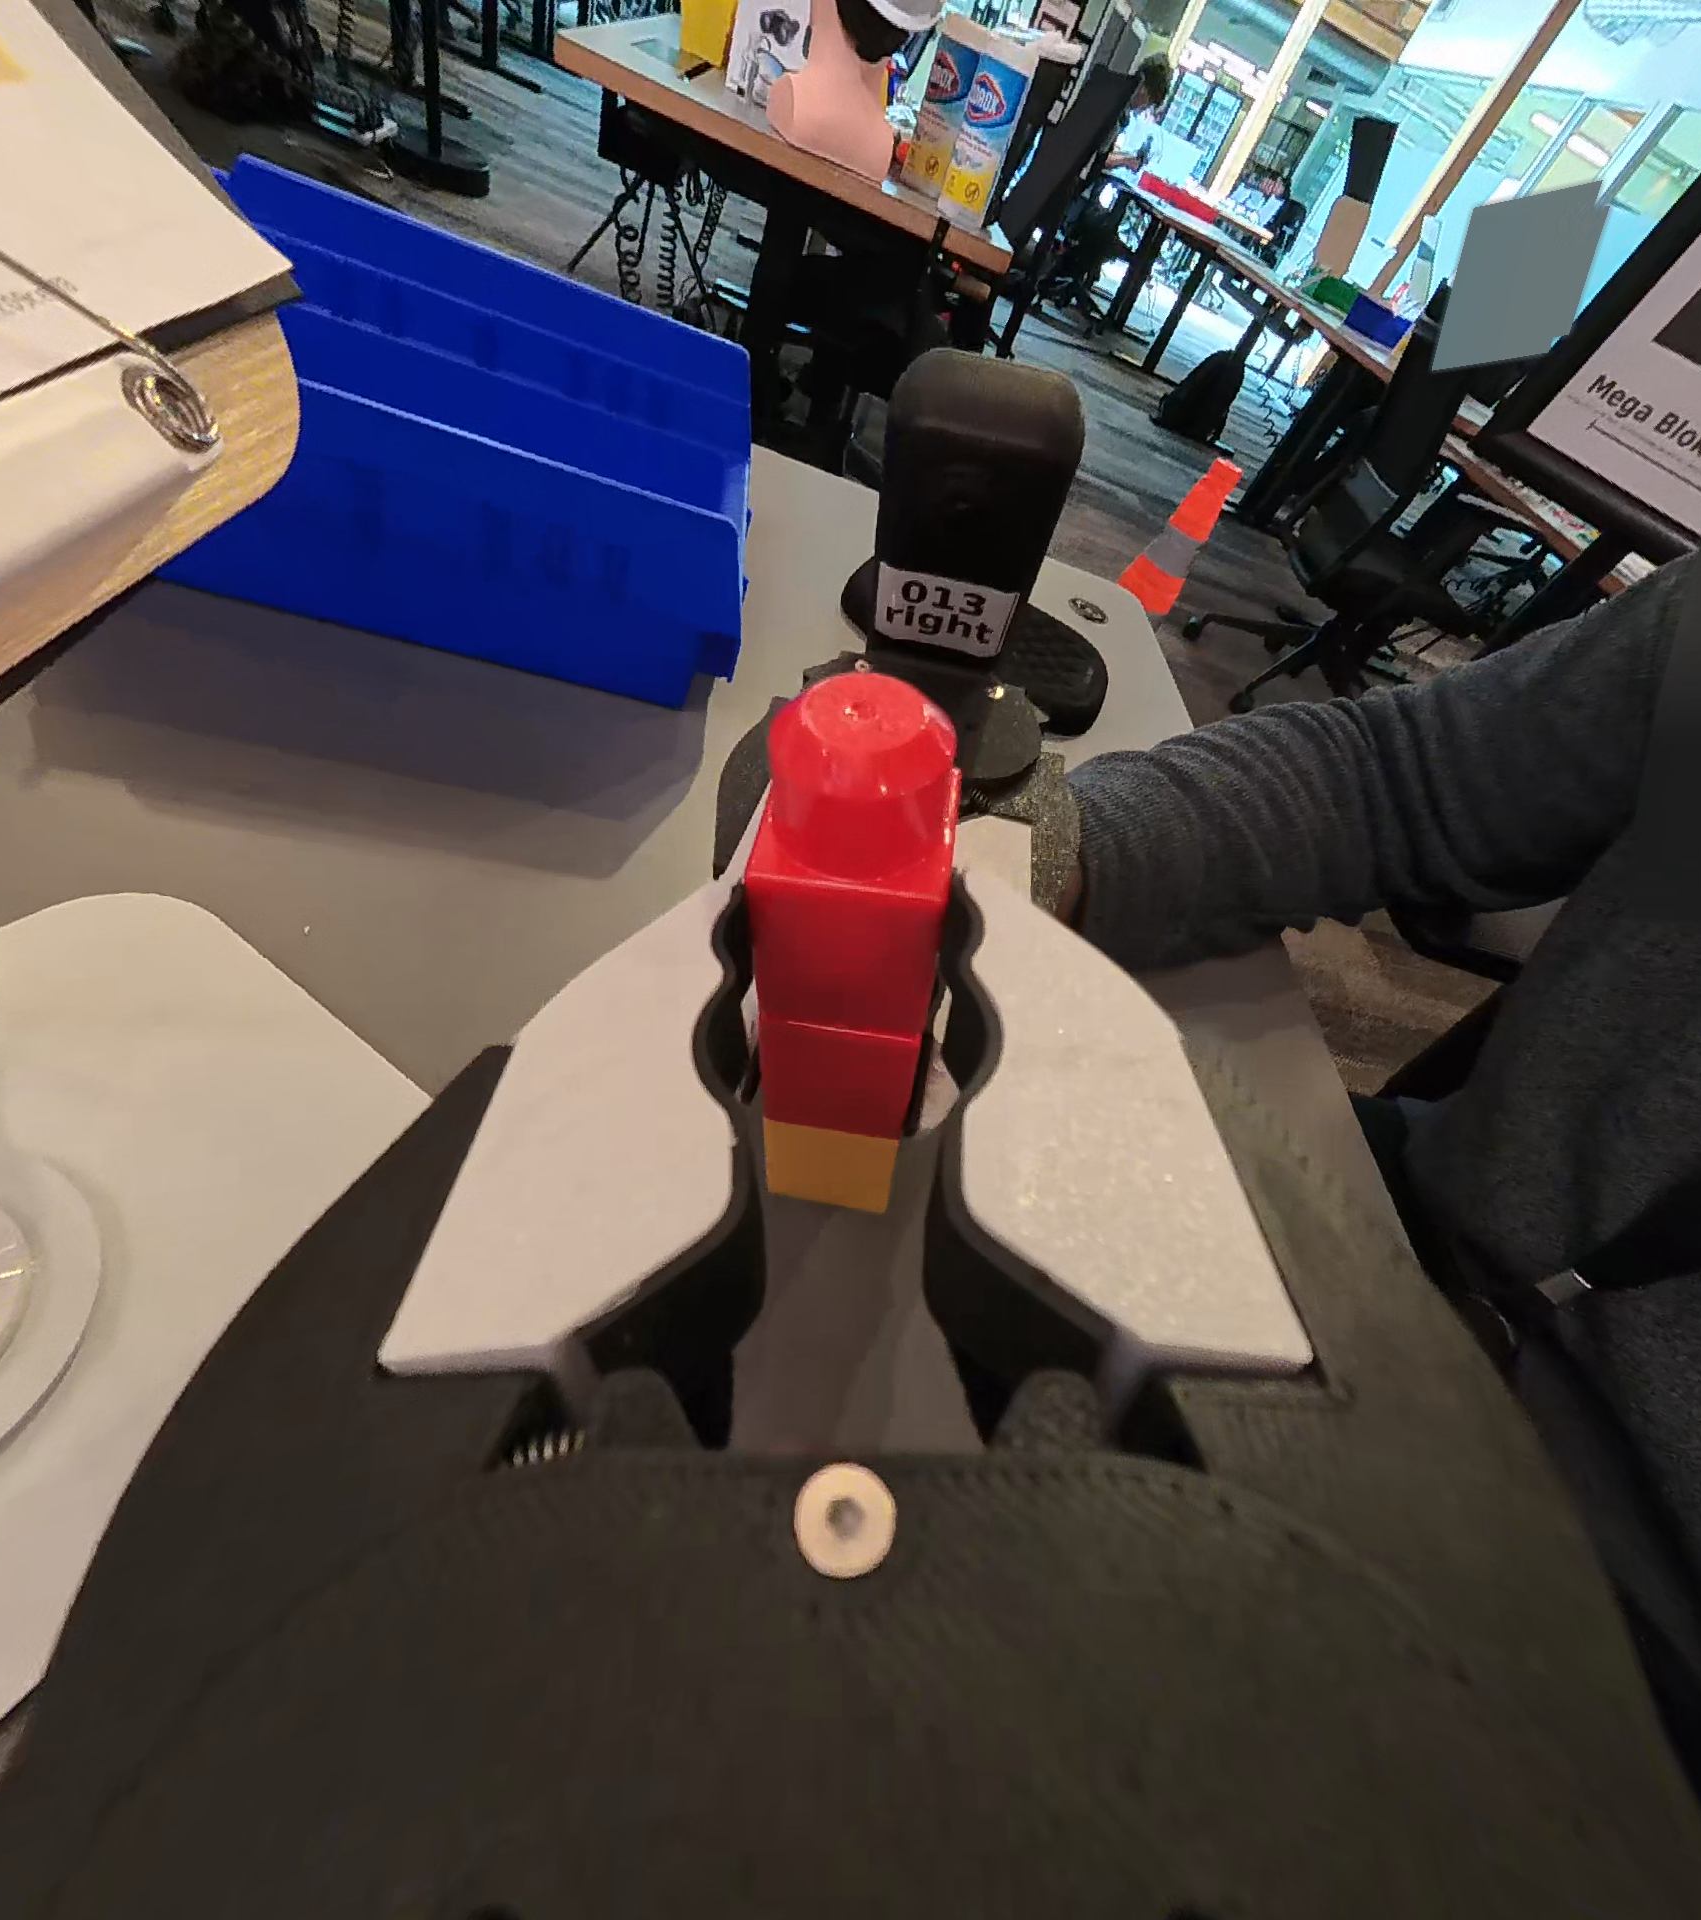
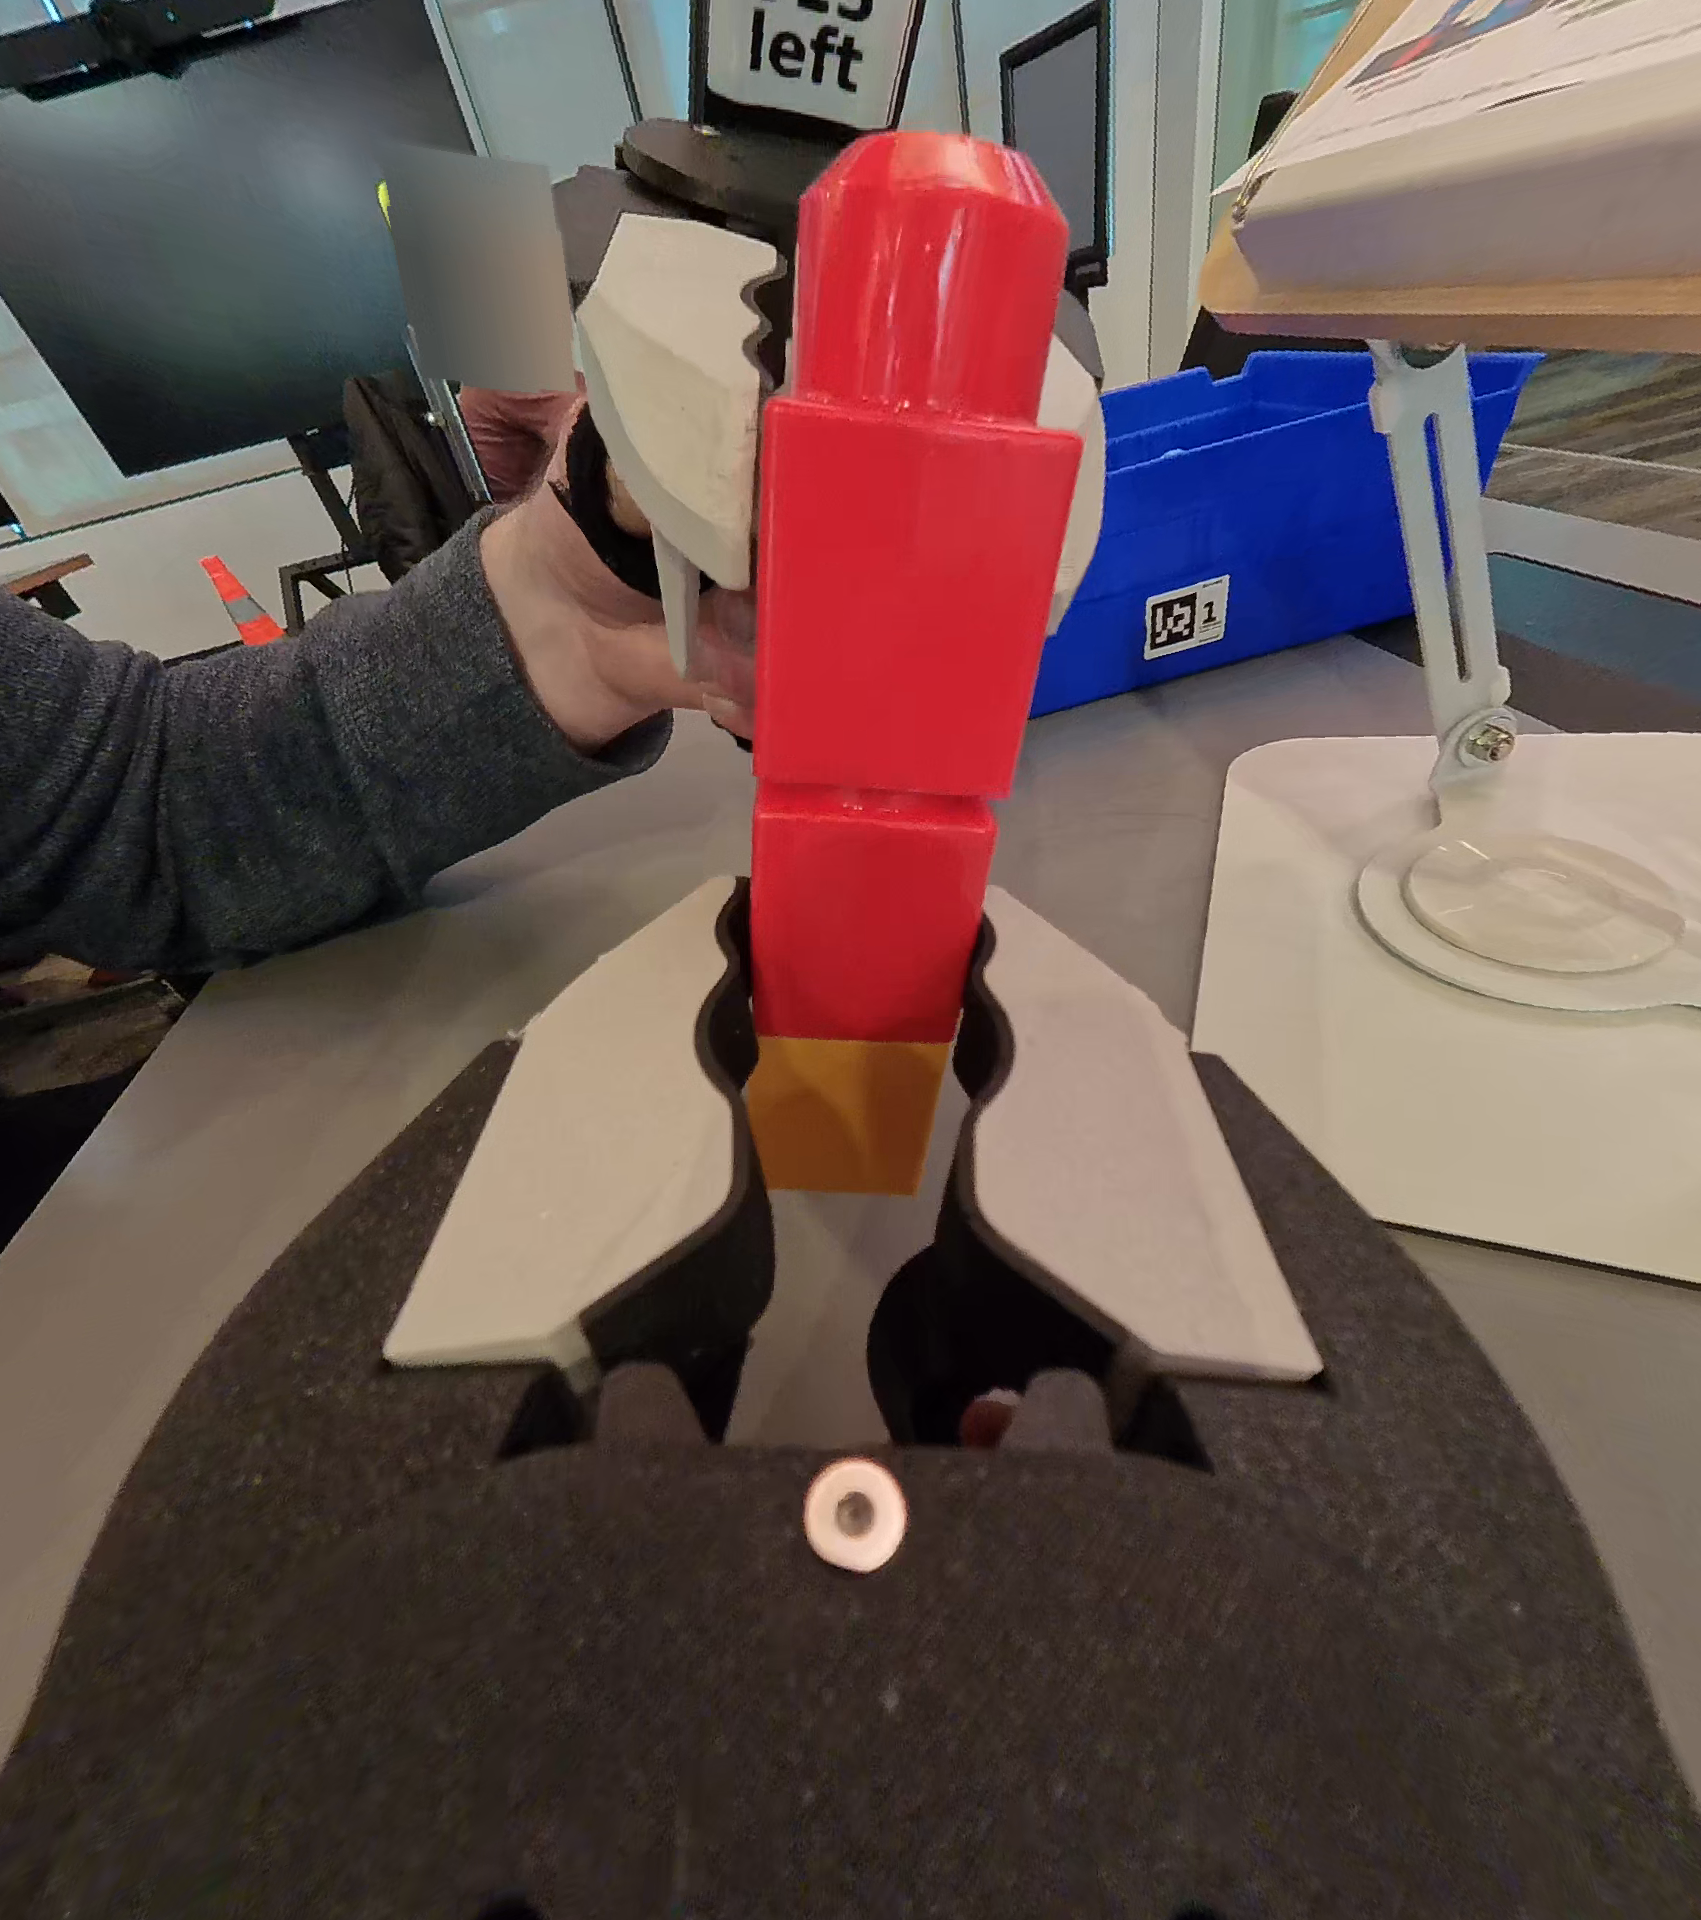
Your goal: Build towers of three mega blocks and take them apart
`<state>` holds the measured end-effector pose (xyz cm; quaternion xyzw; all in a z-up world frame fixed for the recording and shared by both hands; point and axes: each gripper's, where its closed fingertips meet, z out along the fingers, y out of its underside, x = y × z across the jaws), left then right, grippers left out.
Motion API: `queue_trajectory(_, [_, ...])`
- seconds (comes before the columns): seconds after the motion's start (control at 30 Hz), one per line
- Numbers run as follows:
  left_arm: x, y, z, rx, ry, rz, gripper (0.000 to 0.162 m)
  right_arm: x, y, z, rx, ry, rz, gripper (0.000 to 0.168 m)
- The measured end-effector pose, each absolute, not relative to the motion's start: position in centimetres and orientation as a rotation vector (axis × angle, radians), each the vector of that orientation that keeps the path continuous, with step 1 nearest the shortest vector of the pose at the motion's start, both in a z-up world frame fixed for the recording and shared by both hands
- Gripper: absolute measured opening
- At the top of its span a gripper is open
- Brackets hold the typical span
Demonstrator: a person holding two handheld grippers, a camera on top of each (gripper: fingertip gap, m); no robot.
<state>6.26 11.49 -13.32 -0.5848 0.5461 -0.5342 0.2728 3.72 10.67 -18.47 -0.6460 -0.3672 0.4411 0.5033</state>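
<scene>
A tower of three mega blocks is held above the grey table (image 1: 358,831) between both grippers. It has a top red block (image 1: 851,883) (image 2: 913,582), a middle red block (image 1: 841,1070) (image 2: 867,904) and a bottom yellow block (image 1: 830,1164) (image 2: 841,1117). My left gripper (image 1: 846,935) is shut on the top red block; its white fingers (image 2: 669,416) show beside that block in the right wrist view. My right gripper (image 2: 861,977) is shut on the tower's lower part, at the join of the middle red and yellow blocks. Its black body (image 1: 971,468) shows behind the tower.
A blue bin (image 1: 513,468) (image 2: 1293,520) stands at the table's back. A tilted board with papers (image 1: 46,312) (image 2: 1500,156) rests on a white stand with a flat base (image 1: 98,1143) (image 2: 1500,987). A person's grey sleeve (image 1: 1345,810) (image 2: 150,779) reaches in. The left gripper's tips are roughly 6 cm from the right gripper's. About 15 cm separates my right fingertips from the flat base (image 2: 1500,987).
</scene>
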Motion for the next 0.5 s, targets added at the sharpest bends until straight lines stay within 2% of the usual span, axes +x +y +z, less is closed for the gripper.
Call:
queue_trajectory(0.03, [6.22,11.46,-13.37,-1.576,1.476,-1.436,0.035,3.69,10.64,-18.50,-1.561,-0.890,1.064,0.035])
queue_trajectory(0.5, [5.91,11.18,-14.02,-1.598,1.553,-1.376,0.035,3.46,10.46,-18.85,-1.578,-0.915,1.067,0.035])
